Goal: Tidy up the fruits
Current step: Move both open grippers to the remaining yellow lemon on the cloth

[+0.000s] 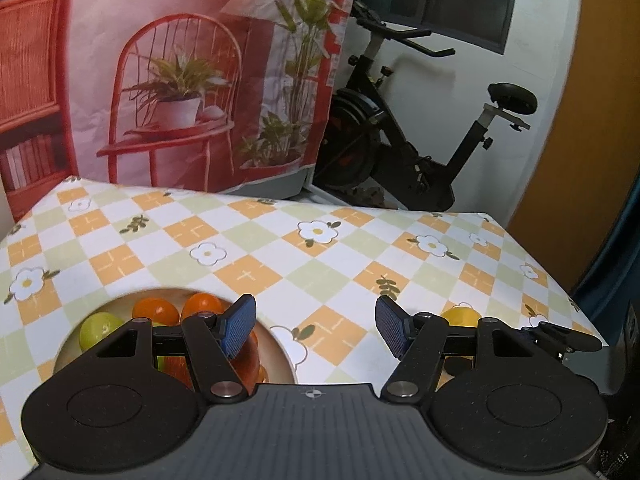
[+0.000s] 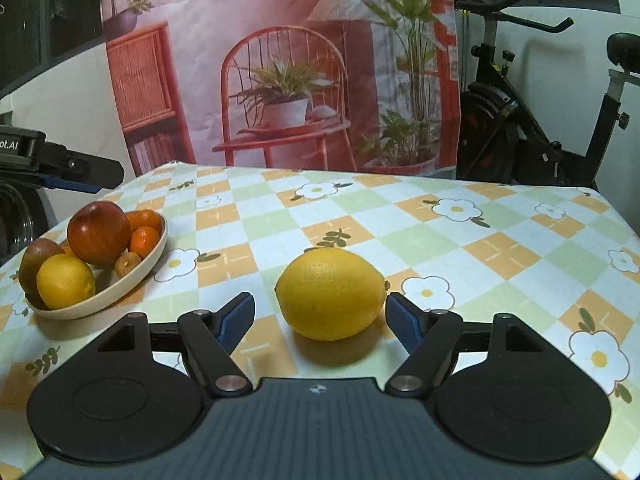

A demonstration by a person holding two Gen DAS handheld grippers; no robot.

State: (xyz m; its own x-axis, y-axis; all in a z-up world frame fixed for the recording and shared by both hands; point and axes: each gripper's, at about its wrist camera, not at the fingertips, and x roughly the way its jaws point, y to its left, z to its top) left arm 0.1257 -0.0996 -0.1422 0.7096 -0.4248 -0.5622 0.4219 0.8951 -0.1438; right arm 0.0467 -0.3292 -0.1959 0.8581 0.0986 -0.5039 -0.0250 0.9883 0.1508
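Checked floral cloth covers the counter [image 2: 500,248], where a yellow, firm, pebbly-skinned lemon [image 2: 330,293] lies loose between the right tongs [image 2: 320,320], spread and untouching. Grip its rounded middle. Left tongs [image 1: 316,326] gape empty.

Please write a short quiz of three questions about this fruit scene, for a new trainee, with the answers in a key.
1. True or false: the lemon on the tablecloth lies between the fingers of the right tool.
2. Which fruit sits highest in the bowl? A) red apple B) banana C) grapes
3. Fill in: the left tool holds ____.

Key
1. True; the fingers are apart and not pressing on it.
2. A
3. Nothing; its fingers are open over the tablecloth, beside the bowl.
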